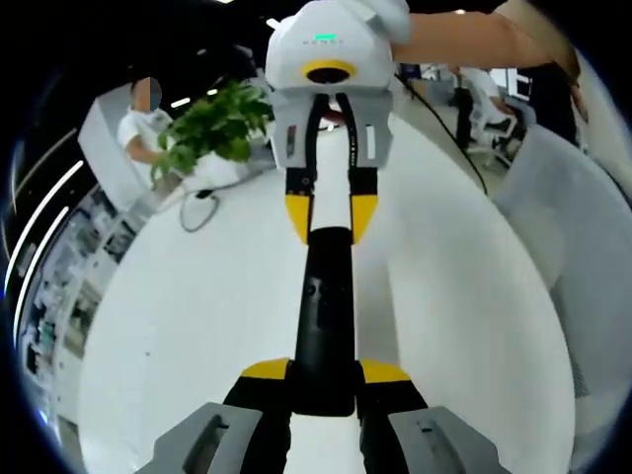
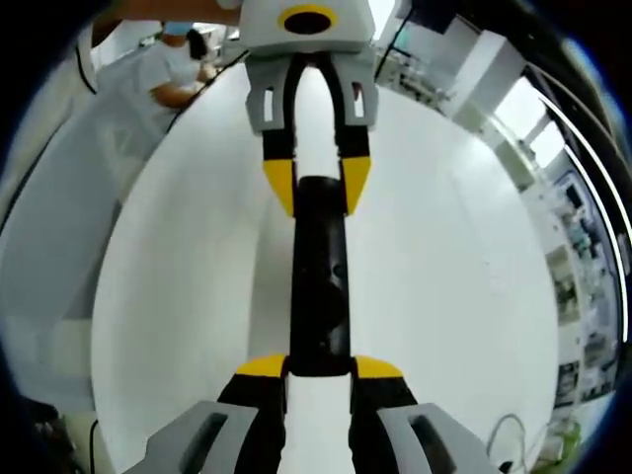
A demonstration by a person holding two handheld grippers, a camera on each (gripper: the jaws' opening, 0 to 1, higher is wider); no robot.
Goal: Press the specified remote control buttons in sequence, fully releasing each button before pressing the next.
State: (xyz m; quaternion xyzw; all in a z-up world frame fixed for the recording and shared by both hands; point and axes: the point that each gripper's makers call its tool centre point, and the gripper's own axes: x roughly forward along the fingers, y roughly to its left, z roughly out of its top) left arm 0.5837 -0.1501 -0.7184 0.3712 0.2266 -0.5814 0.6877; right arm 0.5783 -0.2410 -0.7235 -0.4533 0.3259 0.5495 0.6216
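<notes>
Table [image 1: 197, 326]: I see bare white surface either side of the remote [image 1: 326, 316].
Far edge: potted plant [image 1: 212, 128] and cable [image 1: 197, 209] obstruct.
Right side: chair [image 1: 568, 227] near.

One remote control [image 1: 326, 316], two tongs [image 1: 326, 373] [image 2: 318, 370]

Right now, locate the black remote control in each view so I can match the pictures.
Left gripper view: remote control runs up the centre, near end between the left gripper tips.
Right gripper view: remote control runs up the centre, near end between the right gripper tips.
Shared landmark: the white table.
</notes>
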